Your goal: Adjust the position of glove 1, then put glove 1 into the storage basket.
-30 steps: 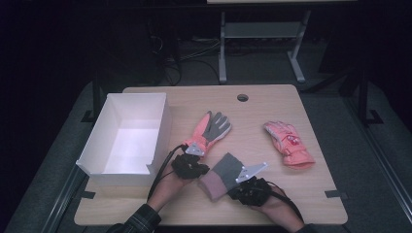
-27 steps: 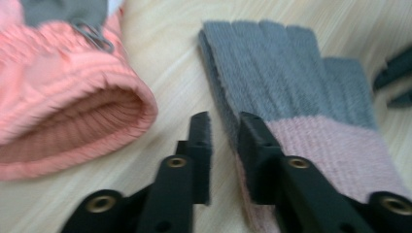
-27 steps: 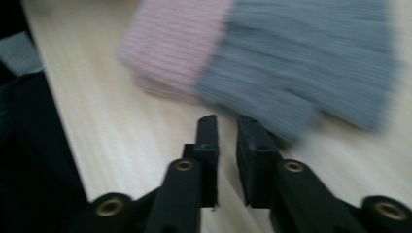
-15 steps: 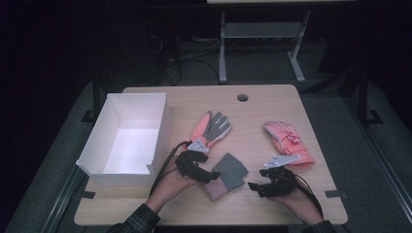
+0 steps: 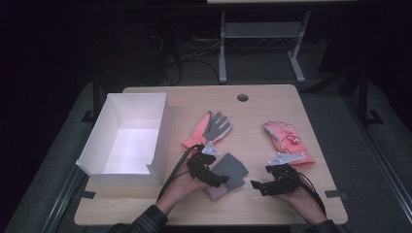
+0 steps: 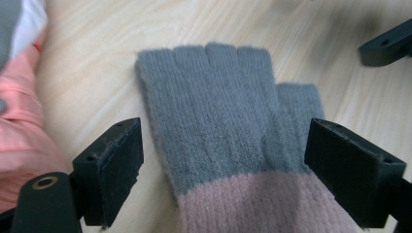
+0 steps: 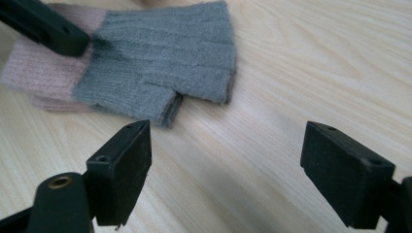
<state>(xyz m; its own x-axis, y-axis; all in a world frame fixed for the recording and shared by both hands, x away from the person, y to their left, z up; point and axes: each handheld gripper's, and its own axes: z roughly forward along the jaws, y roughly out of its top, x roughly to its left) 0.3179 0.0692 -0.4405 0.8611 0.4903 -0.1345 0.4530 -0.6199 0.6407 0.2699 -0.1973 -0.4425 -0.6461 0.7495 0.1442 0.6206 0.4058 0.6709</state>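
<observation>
1. The grey-and-pink knitted fingerless glove (image 5: pixel 227 174) lies flat on the pale wooden desk (image 5: pixel 252 121), near its front edge, between the two hands and apart from the open white cardboard box (image 5: pixel 127 138) at the left.
2. The left hand-held gripper (image 6: pixel 223 170) has just been opening. It now stands wide, with the glove's grey part between its jaws but neither pad pressing on it.
3. The right hand-held gripper (image 7: pixel 226 170) has also just been opening. It is wide with only bare desk between its jaws, the glove just ahead and to one side.
4. Judged from this, the glove is released and looks doubled over. With no grip on it, the soft knit could spring open or shift.
5. If the left hand-held gripper pulls away low, a jaw edge could snag the fuzzy knit and drag it askew.
6. A careless re-grip might pinch only the top layer, so the fold comes apart on lifting.
7. The orange-and-grey work glove (image 5: pixel 209 130) lies just beyond, and a second orange glove (image 5: pixel 286 141) lies to the right. A sweeping hand could knock either.
</observation>
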